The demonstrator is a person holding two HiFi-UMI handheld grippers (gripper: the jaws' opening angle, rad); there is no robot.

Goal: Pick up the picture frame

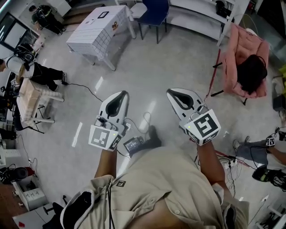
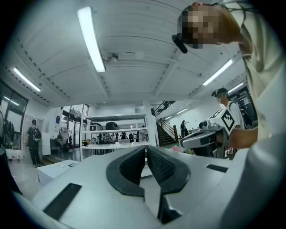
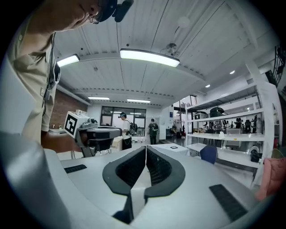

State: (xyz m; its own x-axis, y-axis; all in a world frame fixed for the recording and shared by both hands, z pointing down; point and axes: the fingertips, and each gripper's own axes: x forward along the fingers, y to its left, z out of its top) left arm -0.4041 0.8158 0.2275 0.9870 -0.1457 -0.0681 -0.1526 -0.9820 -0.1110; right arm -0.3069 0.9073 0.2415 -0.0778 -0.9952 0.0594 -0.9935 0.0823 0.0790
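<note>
Novice: Jaws first. How do they stand?

Operator: Pressed together on both tools. The left gripper (image 2: 146, 152) has nothing between them, and the right gripper (image 3: 146, 152) is the same: closed, empty, both held level in front of the person at the middle of the head view.

Novice: And the picture frame?

Operator: Not within reach. Beyond the tools is only pale floor (image 1: 147, 67). At the upper left of the head view stands a white table (image 1: 96, 36), well apart from both grippers, and a small dark-edged rectangle (image 1: 103, 14) lies flat on its top. That may be the frame, but it is too small to say for sure.

Novice: So which step is this?

Operator: I'd judge the very start, the approach. Nothing is grasped or touched.

Novice: What does the next move call for?

Operator: Probably walking toward that table, left of the blue chair (image 1: 154, 13) at the top centre, then opening one gripper enough to take the frame's edge. A frame lying flat gives little to bite on, so the second gripper may need to steady or tip it.
</note>
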